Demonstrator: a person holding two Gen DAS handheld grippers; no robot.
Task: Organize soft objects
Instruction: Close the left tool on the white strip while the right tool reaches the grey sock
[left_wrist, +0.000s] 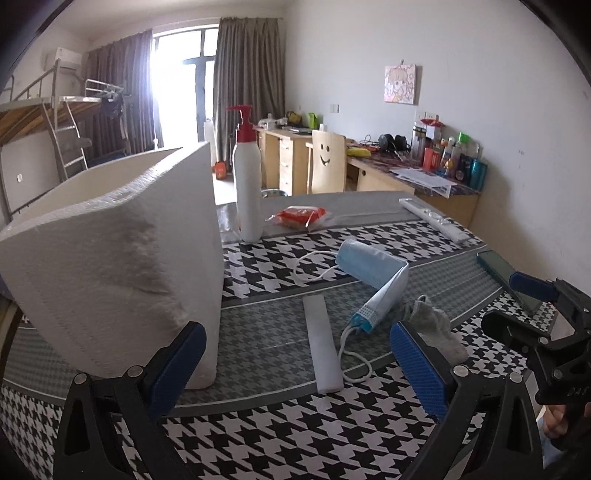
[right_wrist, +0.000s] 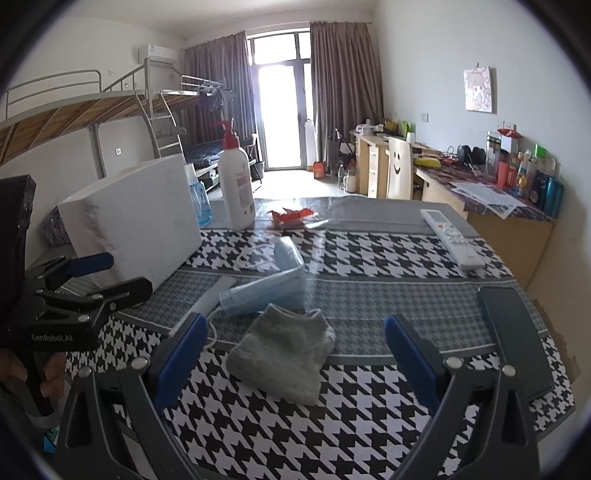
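My right tool (right_wrist: 291, 358): jaws spread, hovering over grey sock (right_wrist: 284, 354) at near bench (right_wrist: 369, 424) centre, lined up for pinch. Blue mask (right_wrist: 269, 284) folded just beyond sock. My left tool (left_wrist: 295, 365): open, empty, beside white foam box (left_wrist: 110, 258), likely drop-off bin.

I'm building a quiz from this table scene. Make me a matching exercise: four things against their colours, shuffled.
Things:
1. sock
2. face mask
3. foam box
4. snack packet

Colours:
A. white
B. red-orange
C. grey
D. light blue

Pairs: 1-C, 2-D, 3-A, 4-B
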